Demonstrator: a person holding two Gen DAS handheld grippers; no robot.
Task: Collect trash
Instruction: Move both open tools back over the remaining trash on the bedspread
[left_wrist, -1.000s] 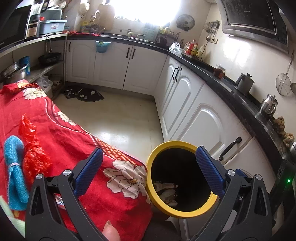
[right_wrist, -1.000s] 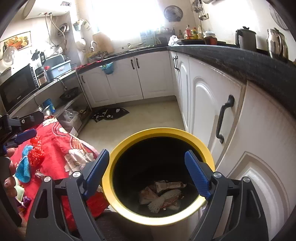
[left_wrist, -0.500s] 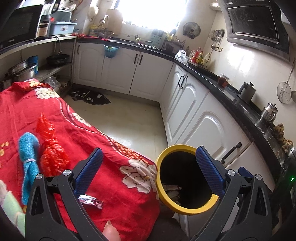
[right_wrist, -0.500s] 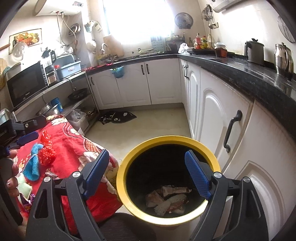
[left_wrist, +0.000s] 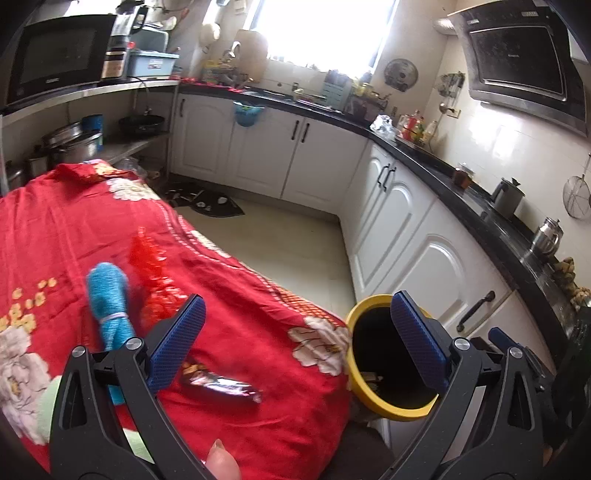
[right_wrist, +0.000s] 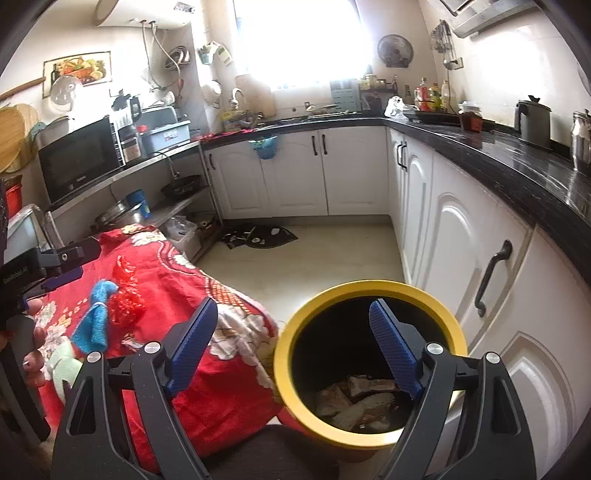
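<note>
Our left gripper (left_wrist: 295, 339) hangs released and empty over the red tablecloth (left_wrist: 74, 229), a snack wrapper (left_wrist: 221, 386) below it; our right gripper (right_wrist: 291, 347) gapes empty above the yellow bin (right_wrist: 369, 439) holding scraps (right_wrist: 354, 400).

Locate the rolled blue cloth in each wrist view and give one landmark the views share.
Left wrist view: the blue cloth lies left of centre on the red floral cover, just beyond the left gripper's left finger.
Right wrist view: it lies at the left, beside a crumpled red bag.
Shared landmark: the yellow-rimmed bin, standing at the cover's right edge in both.
</note>
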